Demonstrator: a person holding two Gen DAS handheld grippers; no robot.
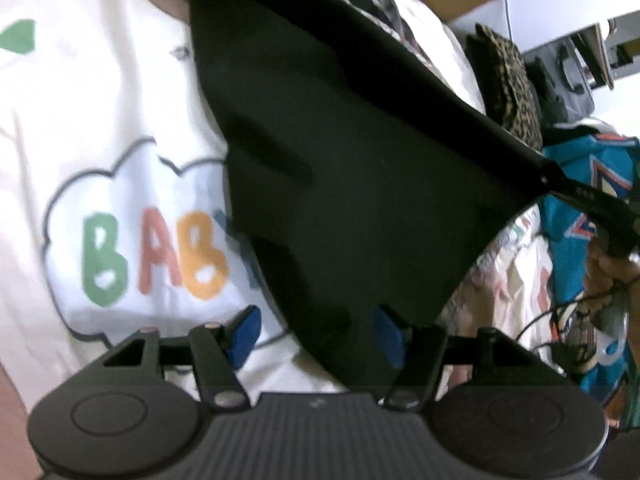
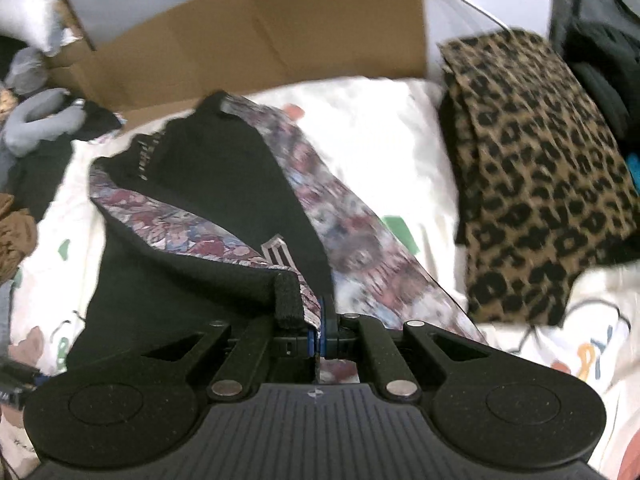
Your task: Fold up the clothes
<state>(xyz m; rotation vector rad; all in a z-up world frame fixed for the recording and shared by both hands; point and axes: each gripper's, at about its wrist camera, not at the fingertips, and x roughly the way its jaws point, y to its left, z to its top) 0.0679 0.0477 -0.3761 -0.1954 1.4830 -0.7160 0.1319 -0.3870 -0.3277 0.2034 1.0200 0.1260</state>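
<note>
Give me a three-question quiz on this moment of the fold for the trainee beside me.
1. True or false: the right gripper is shut on the black garment.
2. Which item lies to the right of the black garment in the right wrist view: A) a leopard-print cloth, B) a striped towel, C) a red hat?
3. Fill in: the left gripper has its jaws ____, with black fabric hanging between them.

Key: 1 true; 2 A; 3 open.
</note>
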